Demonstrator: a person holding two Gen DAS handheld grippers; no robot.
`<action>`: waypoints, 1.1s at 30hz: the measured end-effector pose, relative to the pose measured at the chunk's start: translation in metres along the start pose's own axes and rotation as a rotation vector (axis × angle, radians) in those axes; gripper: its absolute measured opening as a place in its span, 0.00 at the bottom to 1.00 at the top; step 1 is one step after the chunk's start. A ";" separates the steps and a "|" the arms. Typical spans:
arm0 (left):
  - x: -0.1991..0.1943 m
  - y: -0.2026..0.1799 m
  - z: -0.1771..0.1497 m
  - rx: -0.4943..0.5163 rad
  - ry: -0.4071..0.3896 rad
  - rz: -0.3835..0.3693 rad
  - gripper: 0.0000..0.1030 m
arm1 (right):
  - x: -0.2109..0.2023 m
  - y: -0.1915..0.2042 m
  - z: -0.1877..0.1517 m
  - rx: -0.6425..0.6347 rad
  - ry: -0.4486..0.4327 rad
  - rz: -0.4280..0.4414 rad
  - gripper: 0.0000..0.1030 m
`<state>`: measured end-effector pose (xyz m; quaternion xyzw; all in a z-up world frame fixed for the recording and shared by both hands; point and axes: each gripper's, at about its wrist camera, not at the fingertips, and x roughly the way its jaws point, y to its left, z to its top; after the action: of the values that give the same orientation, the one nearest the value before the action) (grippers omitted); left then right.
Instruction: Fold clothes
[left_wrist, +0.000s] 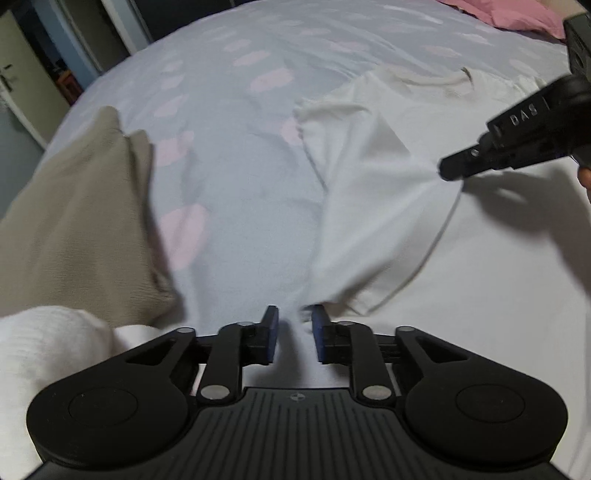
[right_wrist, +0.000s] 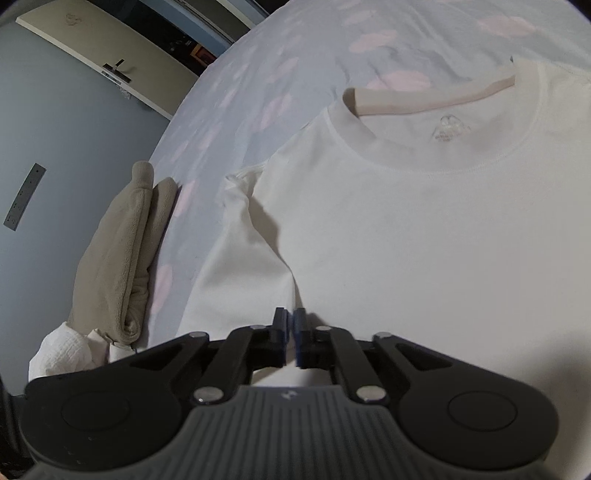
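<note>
A big bed sheet (left_wrist: 236, 155) with pink spots. A pink pillow (left_wrist: 517, 14). A door (right_wrist: 110, 70) far off.

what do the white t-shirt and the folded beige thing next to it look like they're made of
White t-shirt: probably cotton jersey, smooth and matte, with a ribbed collar and soft creases. Folded beige garment: likely fleece, with a fuzzy, napped surface and thick rounded folds.

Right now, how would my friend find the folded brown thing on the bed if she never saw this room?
Start at the big bed with the pale blue sheet dotted with pink blotches. A white T-shirt lies spread flat on it; look to its sleeve side, near the bed's edge. There sits the beige fleece bundle, the only tan, fuzzy, folded thing, beside a crumpled white cloth.
</note>
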<state>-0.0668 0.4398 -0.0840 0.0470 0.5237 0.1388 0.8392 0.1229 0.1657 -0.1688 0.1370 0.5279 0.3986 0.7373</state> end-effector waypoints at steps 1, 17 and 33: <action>-0.004 0.004 0.002 -0.023 -0.003 0.001 0.23 | -0.004 0.001 0.001 -0.016 -0.006 -0.005 0.12; 0.043 0.037 0.130 -0.170 -0.095 -0.207 0.40 | 0.000 0.009 0.007 -0.121 0.074 -0.018 0.38; 0.124 0.029 0.199 -0.302 0.188 -0.233 0.05 | 0.003 0.005 0.009 -0.104 0.078 0.020 0.17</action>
<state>0.1563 0.5159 -0.0964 -0.1534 0.5747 0.1216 0.7946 0.1293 0.1733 -0.1639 0.0879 0.5336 0.4378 0.7182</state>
